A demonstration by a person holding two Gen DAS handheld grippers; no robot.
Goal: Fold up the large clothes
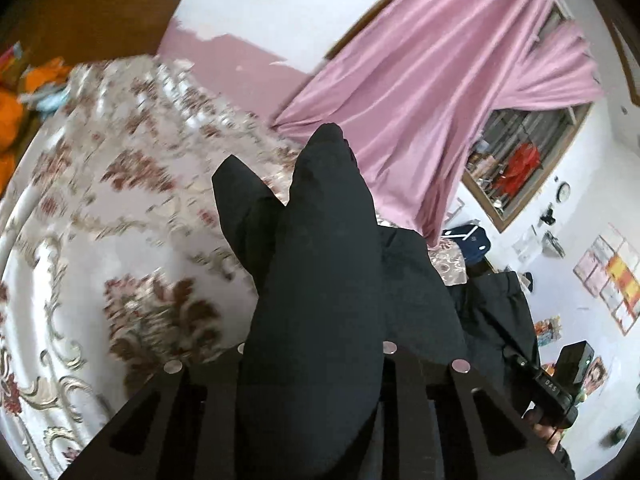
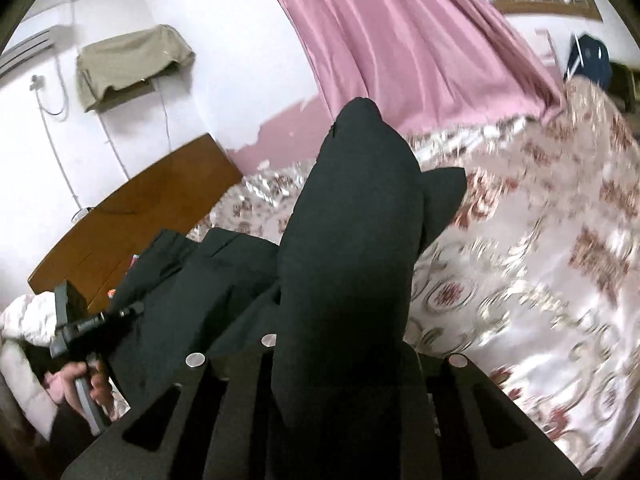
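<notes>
Both tools are pinching the black garment (image 1: 320,280): the left tool (image 1: 316,360) is nipping a thick bunch of cloth that is standing up between its fingers, and the right tool (image 2: 344,352) is doing the same with another bunch. The rest of the cloth is hanging slack between the two, over the near part of the bed (image 1: 132,208). The step appears to be lifting an edge to spread or fold it. Doing it well likely means keeping both grips level, drawing them apart until the slack is going taut, then laying the edge down flat. The bed is wearing a shiny floral cover; a pink curtain (image 1: 420,100) is hanging beyond it, beside a wooden headboard (image 2: 136,216) and white walls
</notes>
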